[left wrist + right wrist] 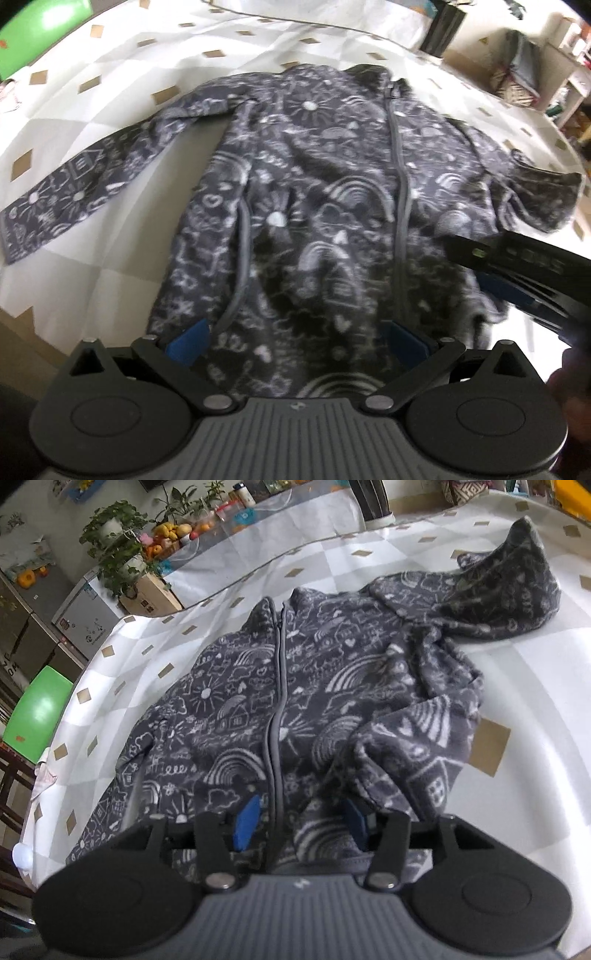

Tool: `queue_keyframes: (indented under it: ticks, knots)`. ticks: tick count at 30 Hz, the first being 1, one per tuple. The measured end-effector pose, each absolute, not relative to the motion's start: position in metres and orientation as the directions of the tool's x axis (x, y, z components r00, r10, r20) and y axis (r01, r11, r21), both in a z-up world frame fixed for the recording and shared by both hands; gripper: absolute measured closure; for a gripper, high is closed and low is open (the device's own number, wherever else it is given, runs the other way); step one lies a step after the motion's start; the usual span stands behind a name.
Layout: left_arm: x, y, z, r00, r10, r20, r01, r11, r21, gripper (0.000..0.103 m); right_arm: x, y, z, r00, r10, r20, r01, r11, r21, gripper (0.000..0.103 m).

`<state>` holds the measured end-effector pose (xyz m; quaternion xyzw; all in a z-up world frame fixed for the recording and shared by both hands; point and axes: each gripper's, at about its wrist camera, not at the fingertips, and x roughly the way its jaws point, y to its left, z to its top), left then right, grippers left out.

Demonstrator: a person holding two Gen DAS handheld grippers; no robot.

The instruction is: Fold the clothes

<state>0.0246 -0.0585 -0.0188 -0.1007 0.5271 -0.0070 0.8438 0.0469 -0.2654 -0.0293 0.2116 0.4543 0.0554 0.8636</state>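
A dark grey zip jacket (314, 192) with white doodle prints lies front up on the checked tablecloth (110, 92). One sleeve (74, 184) stretches out flat to the left; the other sleeve (509, 602) is bunched and folded at the far right. My left gripper (295, 342) stands open wide over the hem, its blue pads (186, 343) on either side of the cloth. My right gripper (302, 826) is open part way at the hem by the zipper (279, 701), with fabric lying loose between its pads and a rumpled fold (406, 746) just ahead. In the left wrist view the right gripper (476, 269) reaches in from the right.
The table edge curves along the far left, with a green stool (37, 716) beyond it. Potted plants (122, 546) and fruit sit on a counter behind. A black object (443, 29) stands at the table's far side. Bare cloth (535, 701) lies right of the jacket.
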Motion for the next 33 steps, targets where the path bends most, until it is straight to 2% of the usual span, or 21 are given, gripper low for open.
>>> queue_keyframes:
  ticks: [6,11,16,22,27,33]
  knots:
    - [0.027,-0.074,-0.019,0.443,-0.173,-0.880,-0.021,0.979,-0.203,0.000,0.058,-0.261,-0.033,0.556,0.314,-0.770,0.087,0.899,0.430,0.045]
    - [0.033,-0.092,-0.027,0.432,-0.168,-0.886,0.043,0.985,-0.166,0.000,0.054,-0.268,-0.025,0.559,0.343,-0.755,0.058,0.892,0.448,0.043]
    - [0.038,-0.096,-0.037,0.407,-0.126,-0.904,0.017,0.991,-0.131,0.000,0.038,-0.286,-0.008,0.589,0.361,-0.724,0.032,0.884,0.467,0.041]
    - [0.041,-0.097,-0.043,0.393,-0.120,-0.912,0.006,0.992,-0.128,0.000,0.016,-0.308,0.000,0.607,0.286,-0.742,0.078,0.907,0.414,0.039]
    - [0.041,-0.095,-0.041,0.392,-0.137,-0.910,0.004,0.989,-0.147,0.000,0.011,-0.318,-0.012,0.590,0.267,-0.762,0.136,0.897,0.420,0.038]
    - [0.032,-0.097,-0.030,0.389,-0.204,-0.898,0.053,0.979,-0.199,0.000,0.016,-0.322,-0.018,0.614,0.328,-0.717,0.145,0.847,0.512,0.038]
